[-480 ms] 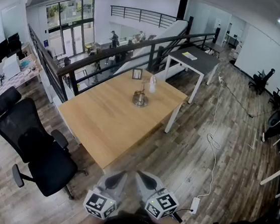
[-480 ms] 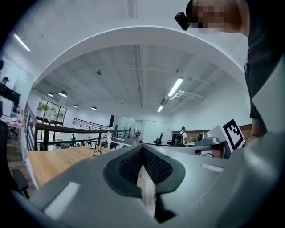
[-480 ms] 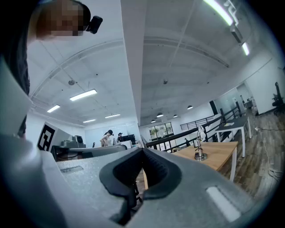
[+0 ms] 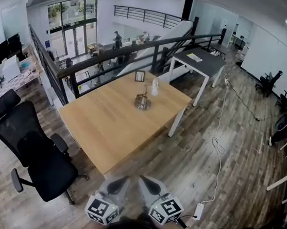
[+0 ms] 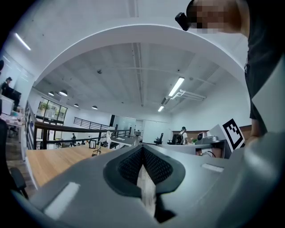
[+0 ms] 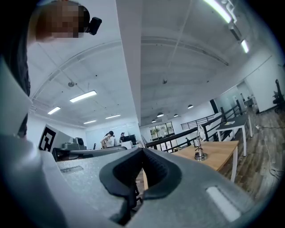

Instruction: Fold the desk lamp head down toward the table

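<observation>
Nothing done yet, fold not begun.
I see the desk lamp point(image 4: 144, 97) upright on the counter's point(image 4: 105, 127) far end; my left tongs point(image 4: 120, 182) and right tongs point(image 4: 147, 182) are pinched closed, empty, well apart from it.

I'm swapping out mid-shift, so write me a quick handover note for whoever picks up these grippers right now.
Left gripper shut, empty, held level short of the wooden table. Right gripper the same, beside it.
Desk lamp stands at the table's far end, by a small picture frame, lamp head up.
Done: nothing.
To do: approach, grip the lamp head, fold it down.
</observation>
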The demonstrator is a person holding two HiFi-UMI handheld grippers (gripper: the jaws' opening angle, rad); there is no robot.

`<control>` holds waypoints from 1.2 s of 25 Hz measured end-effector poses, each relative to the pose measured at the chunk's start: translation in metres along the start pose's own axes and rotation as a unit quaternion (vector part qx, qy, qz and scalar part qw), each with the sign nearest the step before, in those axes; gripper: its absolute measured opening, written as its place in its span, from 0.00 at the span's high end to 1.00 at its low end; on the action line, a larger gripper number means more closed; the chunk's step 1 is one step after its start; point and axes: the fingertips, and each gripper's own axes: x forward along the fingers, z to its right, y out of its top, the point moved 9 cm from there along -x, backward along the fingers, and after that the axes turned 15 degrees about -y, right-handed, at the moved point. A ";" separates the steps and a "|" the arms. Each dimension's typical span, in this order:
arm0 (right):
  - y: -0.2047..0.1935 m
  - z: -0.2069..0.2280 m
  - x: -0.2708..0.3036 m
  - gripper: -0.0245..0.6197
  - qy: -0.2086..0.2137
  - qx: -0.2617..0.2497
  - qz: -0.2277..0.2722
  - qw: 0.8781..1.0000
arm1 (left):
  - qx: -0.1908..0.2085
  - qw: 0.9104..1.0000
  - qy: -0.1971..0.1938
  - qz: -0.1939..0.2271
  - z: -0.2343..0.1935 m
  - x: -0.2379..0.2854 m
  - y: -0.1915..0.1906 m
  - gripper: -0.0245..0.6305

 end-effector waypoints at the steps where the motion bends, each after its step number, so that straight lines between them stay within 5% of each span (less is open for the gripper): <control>1: 0.002 0.004 0.000 0.96 0.000 0.004 0.003 1.000 | -0.001 1.000 -0.001 -0.001 0.000 0.004 0.000 0.96; 11: 0.010 0.063 0.023 0.96 -0.002 0.026 0.007 1.000 | -0.004 1.000 -0.009 -0.005 -0.021 0.065 -0.007 0.96; 30: 0.051 0.249 0.062 0.96 -0.011 0.036 -0.009 0.999 | -0.004 0.999 -0.048 0.002 -0.042 0.273 -0.014 0.96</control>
